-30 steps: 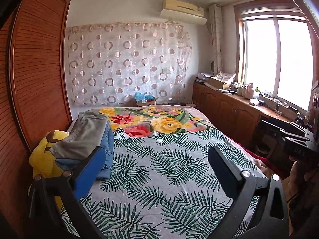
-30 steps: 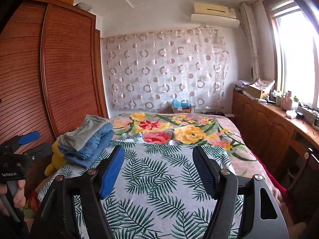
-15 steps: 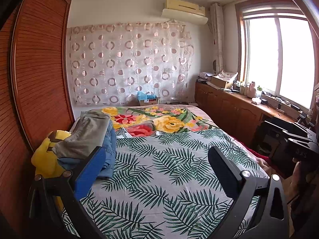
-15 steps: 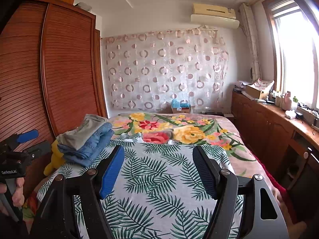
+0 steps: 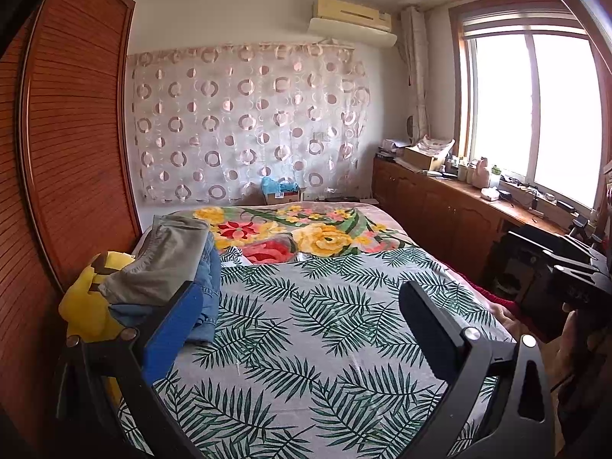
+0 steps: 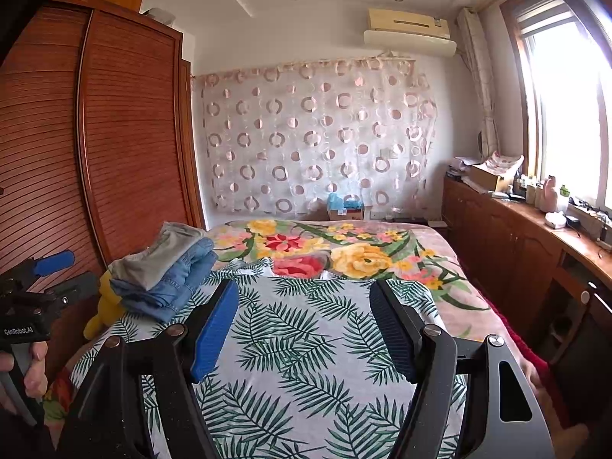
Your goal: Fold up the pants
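bedroom with palm-leaf bedspread [image 6: 306,344], left gripper [image 5: 298,329] and right gripper [image 6: 302,325] hovering wide apart and empty, folded grey and denim pants stack [image 6: 168,267] parked at left edge, seemingly finished.

"GenRobot.AI" on left tool [image 6: 57,279]

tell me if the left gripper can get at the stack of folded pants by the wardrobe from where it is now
Probably yes. The left gripper has its jaws open and empty, and the stack of folded pants lies just beyond its blue pad at the bed's left edge, on a yellow plush toy. Nothing lies between them.
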